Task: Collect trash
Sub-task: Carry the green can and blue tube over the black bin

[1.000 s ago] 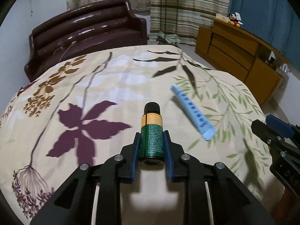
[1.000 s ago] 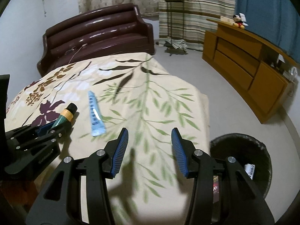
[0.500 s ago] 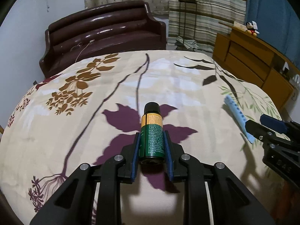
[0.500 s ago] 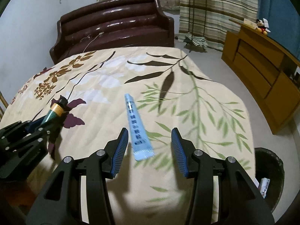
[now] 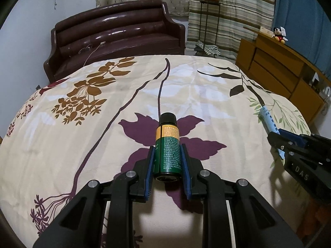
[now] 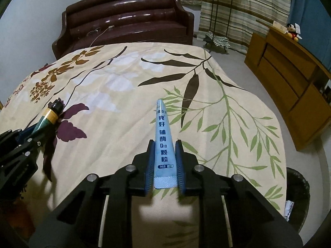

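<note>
My left gripper [image 5: 167,152] is shut on a small green bottle [image 5: 168,144] with an orange label band and black cap, held over the floral bedspread [image 5: 103,124]. It also shows at the left of the right wrist view [image 6: 46,117]. My right gripper [image 6: 164,146] has its blue pads against both edges of a light blue sachet [image 6: 163,138] with dark print, which lies on the bedspread [image 6: 227,124]. The sachet also shows in the left wrist view [image 5: 269,122], with the right gripper [image 5: 289,144] around its near end.
A black trash bin [image 6: 298,196] with trash inside stands on the floor at the bed's right side. A dark brown sofa [image 5: 115,39] is beyond the bed. A wooden dresser [image 5: 289,72] lines the right wall. A plant stand [image 5: 209,20] stands by striped curtains.
My right gripper swung left from near the bin, moved onto the blue sachet and closed around it. My left gripper stayed shut on the bottle and shifted left over the purple flower.
</note>
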A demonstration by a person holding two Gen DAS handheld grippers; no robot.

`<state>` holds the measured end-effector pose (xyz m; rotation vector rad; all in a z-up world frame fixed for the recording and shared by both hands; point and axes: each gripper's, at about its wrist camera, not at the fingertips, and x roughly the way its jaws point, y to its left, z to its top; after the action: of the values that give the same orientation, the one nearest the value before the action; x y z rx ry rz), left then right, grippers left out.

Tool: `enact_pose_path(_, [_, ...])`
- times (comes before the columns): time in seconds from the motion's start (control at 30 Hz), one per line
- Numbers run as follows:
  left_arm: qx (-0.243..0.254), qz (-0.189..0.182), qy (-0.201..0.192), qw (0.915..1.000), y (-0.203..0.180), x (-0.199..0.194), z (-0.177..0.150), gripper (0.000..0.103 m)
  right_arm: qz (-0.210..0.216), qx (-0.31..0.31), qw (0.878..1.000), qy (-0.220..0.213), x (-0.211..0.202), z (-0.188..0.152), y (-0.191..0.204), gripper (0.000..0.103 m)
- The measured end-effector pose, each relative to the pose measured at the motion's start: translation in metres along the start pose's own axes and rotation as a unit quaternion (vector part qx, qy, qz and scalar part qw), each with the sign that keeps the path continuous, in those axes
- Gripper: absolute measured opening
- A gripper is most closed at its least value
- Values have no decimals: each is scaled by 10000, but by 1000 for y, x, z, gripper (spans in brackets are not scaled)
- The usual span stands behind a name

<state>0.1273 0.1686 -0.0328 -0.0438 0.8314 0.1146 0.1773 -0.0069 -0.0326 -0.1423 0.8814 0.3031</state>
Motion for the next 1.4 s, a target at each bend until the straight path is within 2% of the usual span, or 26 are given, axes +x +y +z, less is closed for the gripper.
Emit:
enact_pose_path(0.3, [96,-210,-56,9997,-27,-11,-5,25,-55,232,9995,-211,-26,-15,-19,19])
enact_pose_path(0.63, [484,-747,-211,9958,-94,-31,-9,25,-480,732,9949,-500,-77,-50,-73,19])
enact_pose_path(1.07, [1266,-1464,-382,9804,-207,-55,-24,25,-1239,1418,9804,-586,-119,-108,-159,19])
enact_pose_path(1.4, [1707,-1753,-330,9690,-265,-60,-39,25,-1465,1781,9712,-605,-131,-134,-201,19])
